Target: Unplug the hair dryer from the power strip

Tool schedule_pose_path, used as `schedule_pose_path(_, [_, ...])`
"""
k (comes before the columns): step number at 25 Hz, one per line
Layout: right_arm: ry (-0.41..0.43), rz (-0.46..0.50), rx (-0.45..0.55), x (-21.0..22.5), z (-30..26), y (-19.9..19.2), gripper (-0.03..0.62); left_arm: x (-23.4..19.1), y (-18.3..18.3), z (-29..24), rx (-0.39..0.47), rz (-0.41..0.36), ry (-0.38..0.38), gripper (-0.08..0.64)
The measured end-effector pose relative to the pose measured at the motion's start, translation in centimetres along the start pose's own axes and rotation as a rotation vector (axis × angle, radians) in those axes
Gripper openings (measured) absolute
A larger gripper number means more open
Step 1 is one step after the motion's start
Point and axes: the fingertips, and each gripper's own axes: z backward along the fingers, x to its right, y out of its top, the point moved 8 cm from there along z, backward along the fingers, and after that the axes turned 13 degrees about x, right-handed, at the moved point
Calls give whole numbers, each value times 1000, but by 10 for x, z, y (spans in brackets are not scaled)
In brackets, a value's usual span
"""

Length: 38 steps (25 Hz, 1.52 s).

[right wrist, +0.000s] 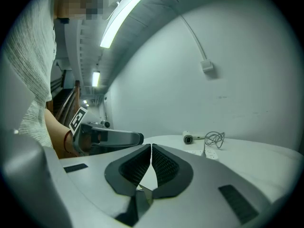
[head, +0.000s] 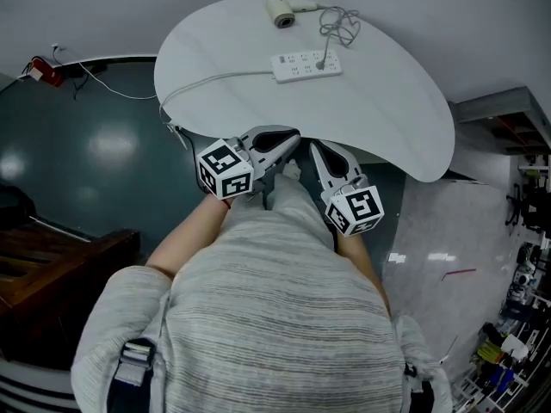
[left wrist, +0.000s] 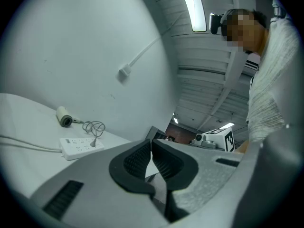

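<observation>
A white power strip (head: pixel 307 65) lies on the far part of the white table (head: pixel 258 110), its own cord running off to the left. Beyond it lies the cream hair dryer (head: pixel 281 10), and its grey cord (head: pixel 338 26) coils down to a plug (head: pixel 324 61) seated in the strip. Both grippers hang close to my chest at the table's near edge, well short of the strip. My left gripper (head: pixel 291 144) is shut and holds nothing; so is my right gripper (head: pixel 313 151). The strip (left wrist: pixel 80 147) and dryer (left wrist: pixel 63 117) appear at the left gripper view's left, and the dryer (right wrist: pixel 188 138) far off in the right gripper view.
The table is rounded, and a white wall (head: pixel 448 24) stands behind it. Dark floor (head: pixel 77 162) lies to the left, with a red item (head: pixel 45 71) and a cable on it. Shelving and clutter (head: pixel 525 231) stand at the right.
</observation>
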Motion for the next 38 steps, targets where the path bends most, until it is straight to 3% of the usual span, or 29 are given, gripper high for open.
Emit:
schedule_pose_path(7, [-8, -23, -21, 55, -31, -7, 28, -43, 0, -24, -72, -47, 62, 14])
schedule_pose_path(14, [85, -21, -101, 113, -77, -18, 28, -94, -7, -71, -169, -94, 113, 14])
schedule_pose_path(17, [120, -20, -135, 140, -97, -25, 28, -121, -11, -94, -241, -153, 144, 23])
schedule_pose_path(24, [203, 6, -214, 199, -142, -40, 32, -178, -20, -144, -450, -343, 155, 191])
schedule_pose_path(27, [232, 1, -254, 217, -157, -47, 115, -194, -25, -157, -547, -419, 149, 272])
schedule_pose_path(33, [273, 7, -321, 246, -180, -65, 134, -219, -42, -173, -731, -497, 157, 390])
schedule_pose_path(38, [325, 57, -415, 251, -196, -87, 146, -239, -57, -184, -839, -573, 137, 436])
